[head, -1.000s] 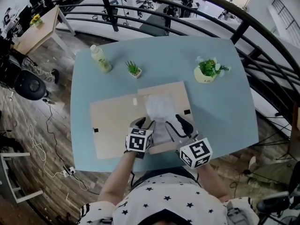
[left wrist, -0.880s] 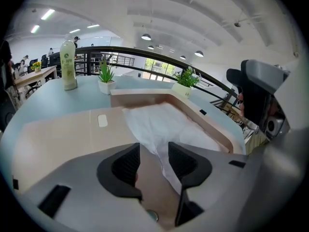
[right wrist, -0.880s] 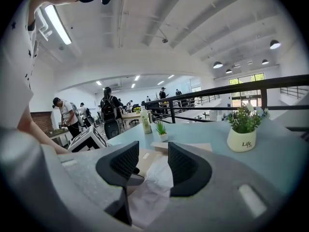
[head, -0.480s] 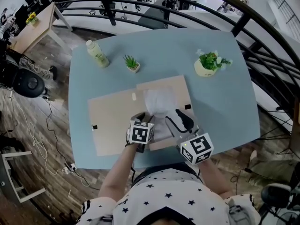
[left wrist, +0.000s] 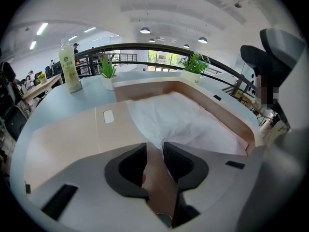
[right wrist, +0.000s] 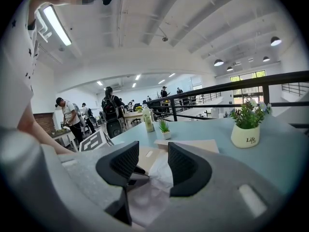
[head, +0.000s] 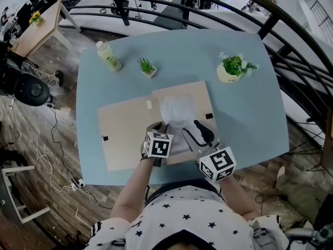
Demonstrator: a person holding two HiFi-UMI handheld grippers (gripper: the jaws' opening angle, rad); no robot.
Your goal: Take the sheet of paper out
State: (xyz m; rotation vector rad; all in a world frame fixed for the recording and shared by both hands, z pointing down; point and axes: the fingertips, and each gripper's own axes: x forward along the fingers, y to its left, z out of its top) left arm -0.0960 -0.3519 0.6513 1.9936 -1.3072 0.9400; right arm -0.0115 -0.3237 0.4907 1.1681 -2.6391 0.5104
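A crumpled white sheet of paper point(head: 177, 111) lies inside a shallow tan cardboard box point(head: 204, 95), whose flat lid point(head: 125, 134) is spread out to the left on the blue table. My left gripper point(head: 162, 127) points steeply down at the sheet's near edge. In the left gripper view the paper point(left wrist: 183, 120) ends in a corner right at the jaw tips of that gripper point(left wrist: 154, 149). Its jaws have just been closing and stand narrow, with a gap still showing. My right gripper point(head: 202, 134) hovers open over the box's near right part, nothing between its fingers point(right wrist: 153, 151).
A pale green bottle point(head: 108, 56) and a small potted plant point(head: 147, 67) stand at the table's far left. A larger plant in a cream pot point(head: 232, 69) stands far right. A black railing point(head: 270, 25) curves behind the table. The table's near edge point(head: 130, 177) is close to the person's body.
My left gripper has dipped a little toward the sheet's near edge. The right gripper has stayed where it was, and the paper has not moved.
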